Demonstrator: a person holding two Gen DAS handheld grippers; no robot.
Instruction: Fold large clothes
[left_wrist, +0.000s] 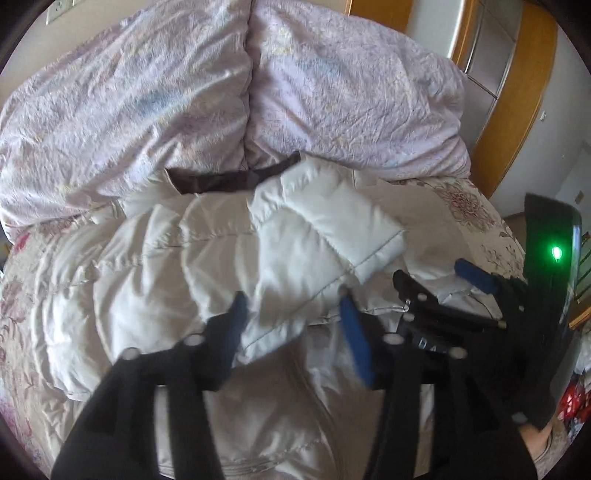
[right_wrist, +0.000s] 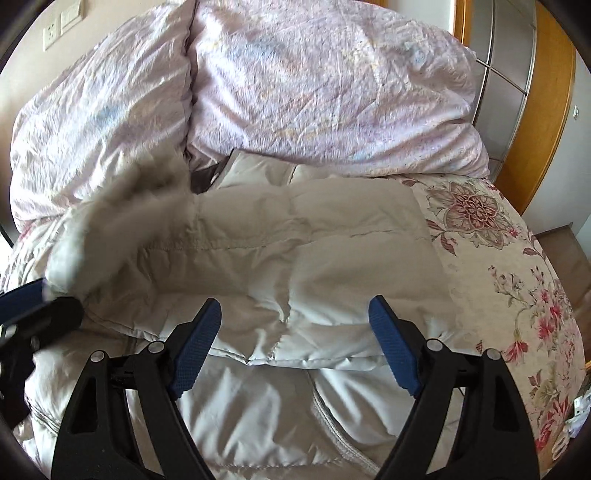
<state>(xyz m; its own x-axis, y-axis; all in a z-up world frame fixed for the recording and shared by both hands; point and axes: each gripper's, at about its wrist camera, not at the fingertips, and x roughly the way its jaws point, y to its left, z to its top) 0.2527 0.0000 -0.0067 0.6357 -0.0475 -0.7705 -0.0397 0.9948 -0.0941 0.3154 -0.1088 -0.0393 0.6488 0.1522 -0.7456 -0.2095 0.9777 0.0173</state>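
Note:
A white puffer jacket (left_wrist: 155, 280) (right_wrist: 258, 236) with a dark brown collar lining (left_wrist: 229, 181) lies zipper-up on the bed. In the left wrist view one sleeve (left_wrist: 325, 236) is folded across its chest, cuff toward the right. My left gripper (left_wrist: 295, 317) stands open just short of that sleeve, and its blue pads (left_wrist: 354, 332) press on nothing. In the right wrist view the other sleeve (right_wrist: 354, 236) lies flat across the chest. My right gripper (right_wrist: 295, 321) is open above the sleeve's lower edge and holds nothing. A blurred sleeve (right_wrist: 122, 221) shows at the left there, beside the left gripper (right_wrist: 26, 299).
A crumpled lilac duvet (left_wrist: 184, 92) (right_wrist: 314, 92) is heaped behind the jacket. The floral bedsheet (right_wrist: 517, 277) shows bare at the right, where the bed drops to the floor. A wooden-framed cabinet (left_wrist: 517, 92) stands at the far right, and a wall socket (right_wrist: 51, 33) at the upper left.

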